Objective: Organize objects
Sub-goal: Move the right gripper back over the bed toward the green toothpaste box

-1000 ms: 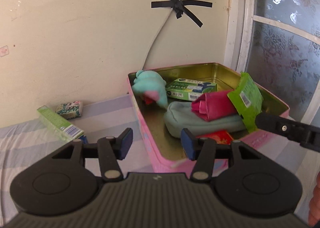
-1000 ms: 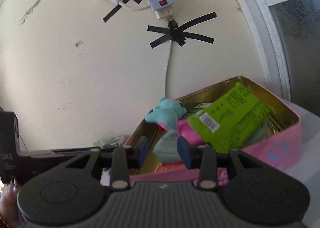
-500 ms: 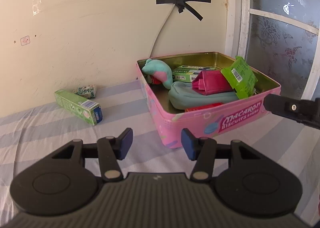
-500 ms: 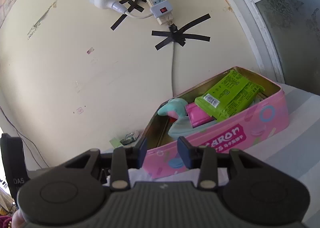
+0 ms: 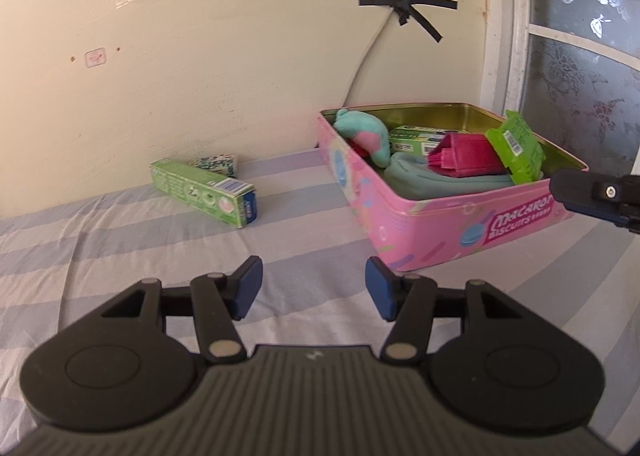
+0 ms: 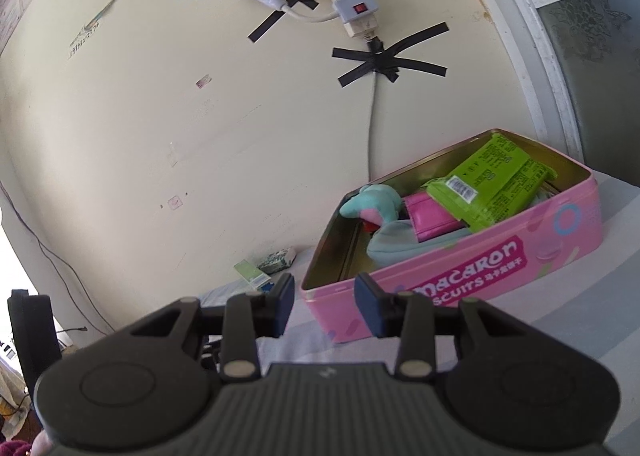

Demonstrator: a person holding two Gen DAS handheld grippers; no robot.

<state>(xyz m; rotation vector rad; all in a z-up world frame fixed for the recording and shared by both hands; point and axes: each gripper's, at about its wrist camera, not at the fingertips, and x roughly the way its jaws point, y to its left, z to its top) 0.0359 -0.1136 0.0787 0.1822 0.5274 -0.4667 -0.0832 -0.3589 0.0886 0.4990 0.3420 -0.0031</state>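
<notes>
both grippers empty, between picks, pink tin half filled.

my left gripper (image 5: 314, 288) and right gripper (image 6: 324, 306) hang spread, holding nothing. the pink biscuit tin (image 5: 460, 215) by the bed's far right edge holds the green packet (image 6: 490, 185). i judge the green toothpaste box (image 5: 204, 191) and small patterned box (image 5: 214, 164), against the wall at the far edge, come next: reach left.

1. The left claw (image 5: 314, 288) hovers low with its blue-padded fingers (image 5: 248, 286) spread wide apart, gripping nothing.
2. The right claw (image 6: 324, 310) is likewise parted and empty; one black finger of it pokes in at the far right of the left wrist view.
</notes>
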